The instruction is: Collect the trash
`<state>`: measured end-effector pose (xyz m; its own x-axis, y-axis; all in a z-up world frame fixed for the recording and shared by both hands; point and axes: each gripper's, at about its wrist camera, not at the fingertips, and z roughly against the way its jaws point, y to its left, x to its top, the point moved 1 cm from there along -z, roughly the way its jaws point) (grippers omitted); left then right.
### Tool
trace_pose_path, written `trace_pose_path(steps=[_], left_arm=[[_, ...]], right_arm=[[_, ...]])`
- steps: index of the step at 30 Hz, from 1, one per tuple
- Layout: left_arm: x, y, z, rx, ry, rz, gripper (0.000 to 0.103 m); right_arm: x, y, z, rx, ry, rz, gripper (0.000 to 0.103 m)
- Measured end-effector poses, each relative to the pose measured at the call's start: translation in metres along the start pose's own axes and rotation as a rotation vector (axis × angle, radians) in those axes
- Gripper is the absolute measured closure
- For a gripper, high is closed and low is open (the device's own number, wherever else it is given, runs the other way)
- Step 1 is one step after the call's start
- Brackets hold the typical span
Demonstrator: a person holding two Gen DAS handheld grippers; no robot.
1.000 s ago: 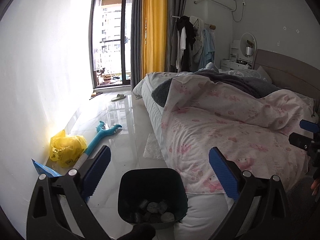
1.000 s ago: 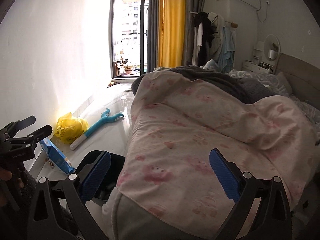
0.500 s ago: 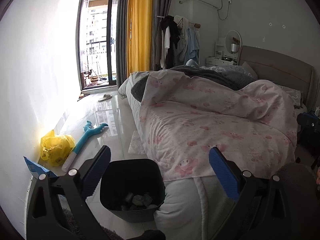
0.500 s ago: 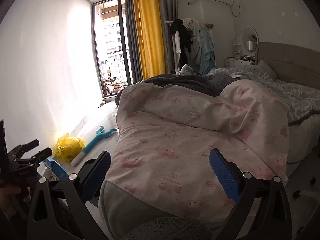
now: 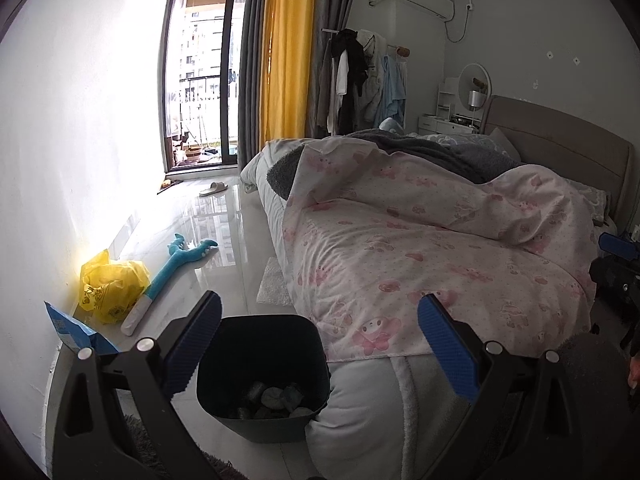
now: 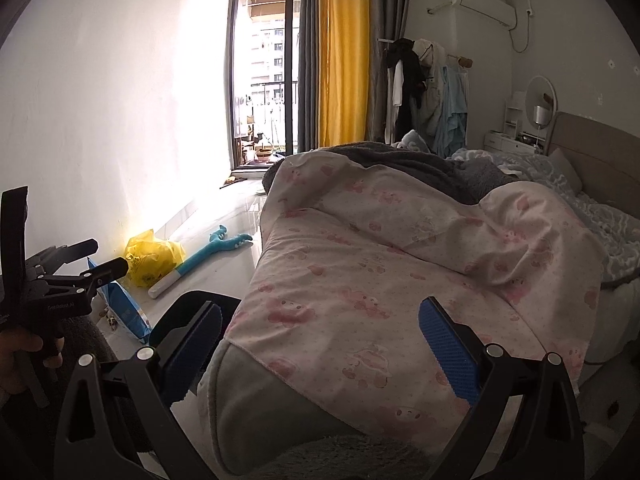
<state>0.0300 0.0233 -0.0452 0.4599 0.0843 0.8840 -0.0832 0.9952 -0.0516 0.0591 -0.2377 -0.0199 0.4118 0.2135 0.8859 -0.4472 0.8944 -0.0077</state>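
A dark trash bin (image 5: 262,364) stands on the floor at the foot of the bed, with several crumpled grey wads (image 5: 272,394) inside. My left gripper (image 5: 320,344) is open and empty, above and just behind the bin. My right gripper (image 6: 320,344) is open and empty over the bed corner; the bin's rim (image 6: 192,308) shows beside its left finger. A yellow plastic bag (image 5: 110,286) and a blue packet (image 5: 70,328) lie by the left wall; both also show in the right wrist view, the bag (image 6: 154,256) and the packet (image 6: 124,312). The left gripper (image 6: 86,264) shows at that view's left edge.
A bed with a pink patterned duvet (image 5: 420,240) fills the right side. A blue toy stick (image 5: 172,264) and a bubble-wrap piece (image 5: 274,286) lie on the glossy floor. A slipper (image 5: 214,189) lies near the balcony door. A dark rug edge (image 5: 160,448) lies below the bin.
Both grippers have shifted, so both views have swung; the bin sits more central between my left fingers. In the right view the bin rim reappears. Both grippers stay open and empty.
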Motion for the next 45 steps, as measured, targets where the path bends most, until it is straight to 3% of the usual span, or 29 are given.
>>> trace_pose_path(steps=[45], left_arm=[[-0.0029,0.0097,0.0033,0.002,0.003,0.001,0.003]], right_arm=[[0.0016,0.0069,-0.0070,0.027,0.006,-0.022,0.003]])
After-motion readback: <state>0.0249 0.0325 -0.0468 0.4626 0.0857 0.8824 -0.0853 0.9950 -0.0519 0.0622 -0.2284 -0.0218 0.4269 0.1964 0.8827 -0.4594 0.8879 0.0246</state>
